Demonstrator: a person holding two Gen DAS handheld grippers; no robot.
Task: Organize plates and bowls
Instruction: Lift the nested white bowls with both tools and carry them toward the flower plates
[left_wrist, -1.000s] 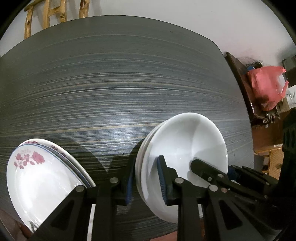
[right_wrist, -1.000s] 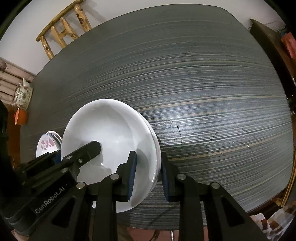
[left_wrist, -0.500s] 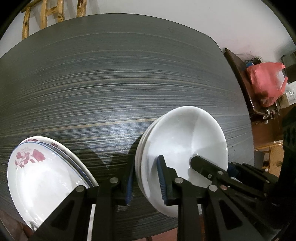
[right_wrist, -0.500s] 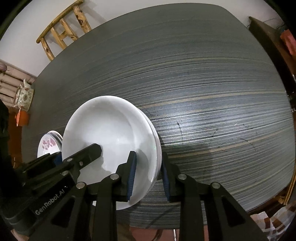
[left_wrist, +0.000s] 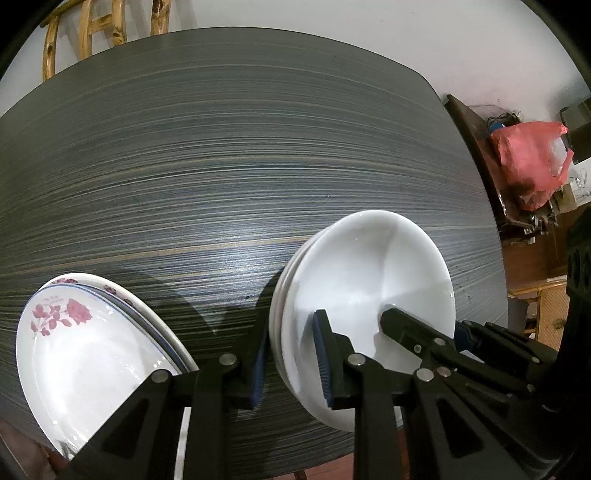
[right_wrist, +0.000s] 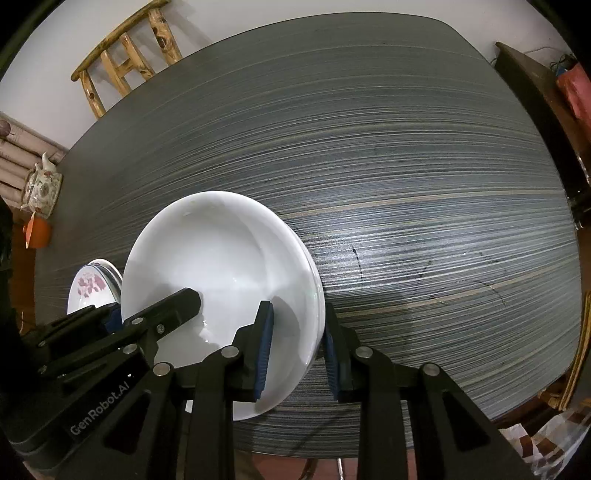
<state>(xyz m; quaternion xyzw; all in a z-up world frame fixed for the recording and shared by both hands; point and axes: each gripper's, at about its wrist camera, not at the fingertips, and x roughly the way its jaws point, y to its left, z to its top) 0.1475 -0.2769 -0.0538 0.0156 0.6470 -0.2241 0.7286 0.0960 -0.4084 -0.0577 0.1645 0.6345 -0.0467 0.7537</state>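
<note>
Left wrist view: close, steeply downward over the table (left_wrist: 258, 166), bowls (left_wrist: 369, 288) at right. Right wrist view: same steep, close angle, bowls (right_wrist: 221, 266) at left. Shared: bowls, table, flowered plates (left_wrist: 85, 350), chair (right_wrist: 125, 70).

bowls (left_wrist: 369, 280): plain white | plates (left_wrist: 88, 354): white, pink roses, thin blue ring at rim | table (left_wrist: 221, 166): dark grey with thin pale and tan stripes | bag (left_wrist: 532, 162): red | chair (right_wrist: 125, 62): yellow-brown wood | teapot (right_wrist: 40, 188): cream with flowers
</note>
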